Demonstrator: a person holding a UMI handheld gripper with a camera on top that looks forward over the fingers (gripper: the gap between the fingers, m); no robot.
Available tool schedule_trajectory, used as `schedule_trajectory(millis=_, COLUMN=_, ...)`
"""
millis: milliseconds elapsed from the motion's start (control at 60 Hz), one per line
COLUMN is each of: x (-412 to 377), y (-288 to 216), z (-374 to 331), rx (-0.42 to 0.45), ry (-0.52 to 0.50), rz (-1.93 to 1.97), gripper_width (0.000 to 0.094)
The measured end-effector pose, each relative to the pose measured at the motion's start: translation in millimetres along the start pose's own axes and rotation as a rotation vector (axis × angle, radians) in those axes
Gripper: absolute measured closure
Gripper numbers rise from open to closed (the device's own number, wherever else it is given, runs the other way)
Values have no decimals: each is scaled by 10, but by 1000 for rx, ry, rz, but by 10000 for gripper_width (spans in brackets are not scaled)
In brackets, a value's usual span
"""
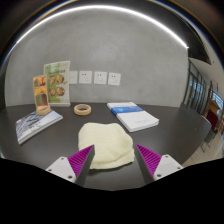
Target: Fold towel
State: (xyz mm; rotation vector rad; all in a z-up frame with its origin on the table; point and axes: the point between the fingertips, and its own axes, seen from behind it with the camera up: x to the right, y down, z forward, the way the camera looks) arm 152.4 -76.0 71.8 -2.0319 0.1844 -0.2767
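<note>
The gripper stands wide, its two fingers spread well apart and holding nothing, each with a magenta pad on its inner face. Between the fingertips and just ahead of them lies the pale yellow soft cloth towel — a rumpled, roughly folded heap resting on the dark grey tabletop. Its near edge reaches down between the two pads; whether the left pad actually touches the cloth cannot be told, and a gap shows at the right pad.

Beyond the towel, to its right, a flat white packet with a blue printed top lies on the tabletop, well apart from the cloth. To the left, a clear plastic bag with grey-white contents lies flat near the tabletop's edge. Further back, between the bag and the packet, sits a beige roll of tape, lying on its side with the hole facing up.

Behind everything rises a plain grey wall. Colourful printed picture cards stand propped against it behind the plastic bag — one green and orange, one paler. A row of white wall sockets is set into the wall above the tape roll. A curved bright ceiling light strip arcs overhead.
</note>
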Motion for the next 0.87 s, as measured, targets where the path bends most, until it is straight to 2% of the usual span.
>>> schedule_trajectory(millis=250, x=-1202, y=166, z=-1419, rx=59, ry=-152, rz=-26, gripper_width=106)
schedule_trajectory(millis=433, x=-2138, y=499, z=-2412, rx=54, ry=-303, rz=-55, gripper_width=105)
schedule_trajectory(millis=567, x=-2416, y=673, z=-2859, rx=60, ry=-317, rz=-129, gripper_width=107)
schedule_trajectory(millis=650, x=-2409, y=712, z=-2992, rx=67, ry=-292, rz=-186, gripper_width=106)
schedule_trajectory(millis=783, x=-2257, y=656, z=-3022, rx=100, ry=-236, rz=-219, gripper_width=109)
schedule_trajectory(millis=867, x=-2250, y=733, z=-2930, rx=78, ry=-271, rz=-215, gripper_width=109)
